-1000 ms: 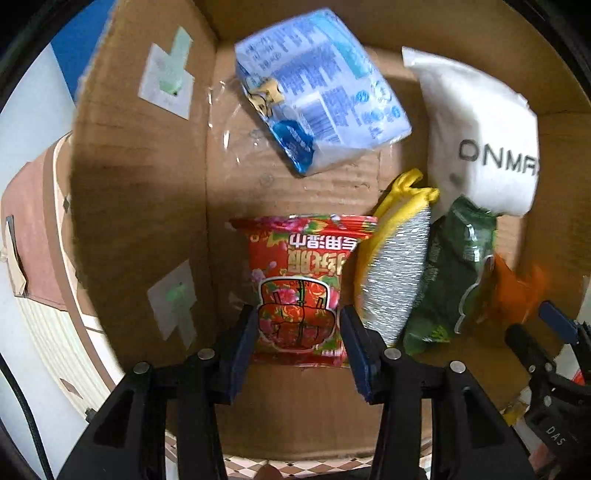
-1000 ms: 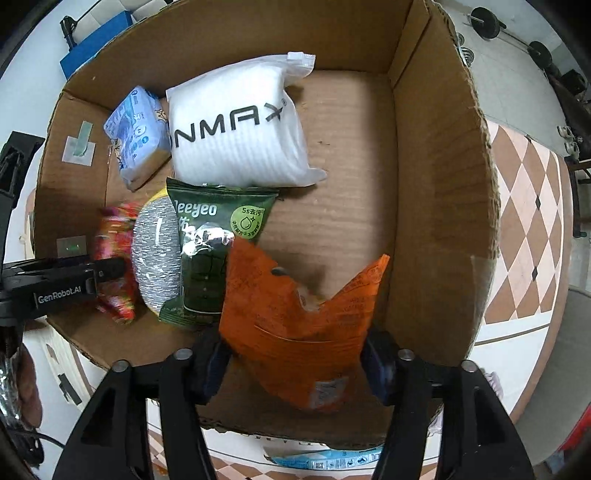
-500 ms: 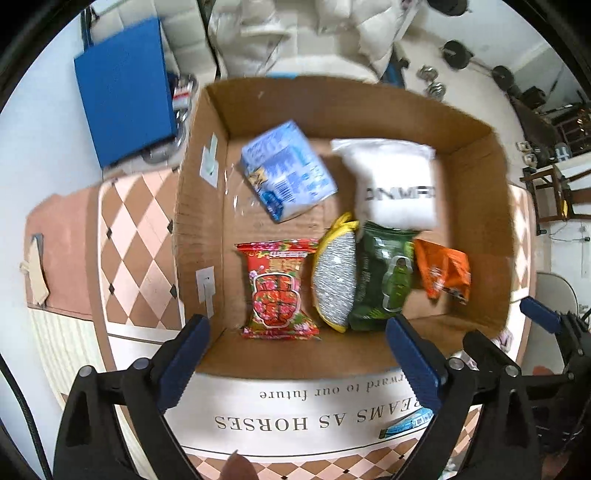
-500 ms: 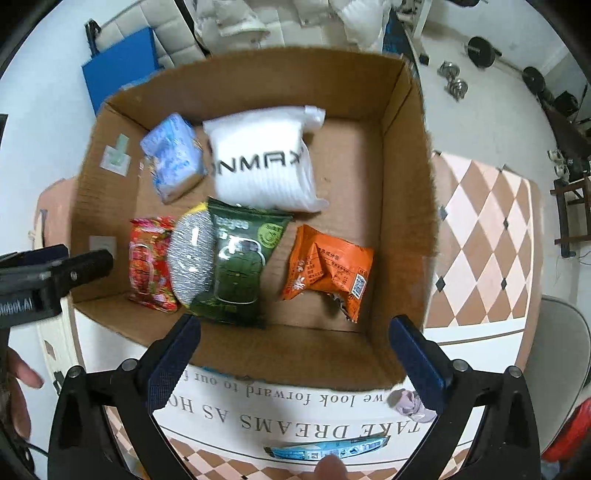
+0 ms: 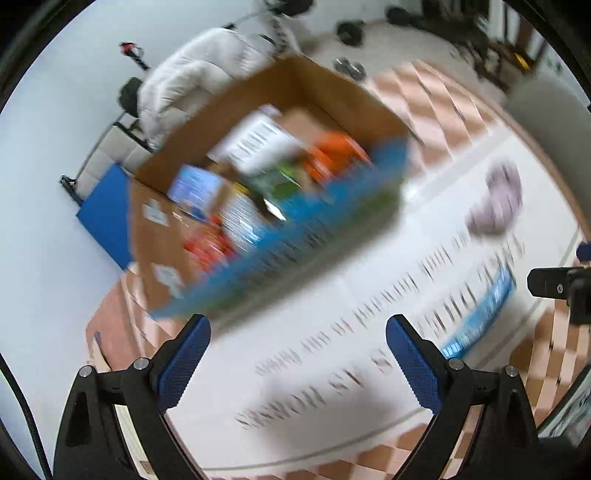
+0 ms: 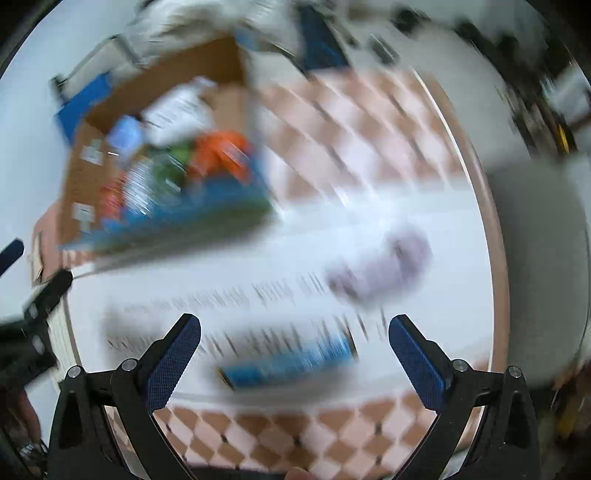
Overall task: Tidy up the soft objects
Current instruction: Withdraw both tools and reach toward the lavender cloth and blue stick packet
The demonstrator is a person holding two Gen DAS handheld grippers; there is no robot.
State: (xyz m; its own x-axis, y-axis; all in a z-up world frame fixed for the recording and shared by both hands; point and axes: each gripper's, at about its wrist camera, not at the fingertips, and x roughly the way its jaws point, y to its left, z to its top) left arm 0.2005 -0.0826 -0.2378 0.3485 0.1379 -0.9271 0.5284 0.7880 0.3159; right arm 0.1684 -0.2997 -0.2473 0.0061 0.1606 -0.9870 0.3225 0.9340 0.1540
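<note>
Both views are blurred by motion. The open cardboard box stands at the back left, holding several soft packs: an orange pack, a green one, a blue-white one, a white pillow pack and a red one. It also shows in the right wrist view. A small purple soft lump and a blue packet lie on the white printed cloth. The lump also shows in the left wrist view. My left gripper is open and empty. My right gripper is open and empty above the blue packet.
The checkered tabletop runs around the cloth. A blue board leans behind the box on the left. A white duvet and gym weights lie on the floor beyond.
Both grippers have pulled back and up from the box and swung right. The red pack and the orange pack were let go earlier and lie in the box. Both jaws stay wide.
</note>
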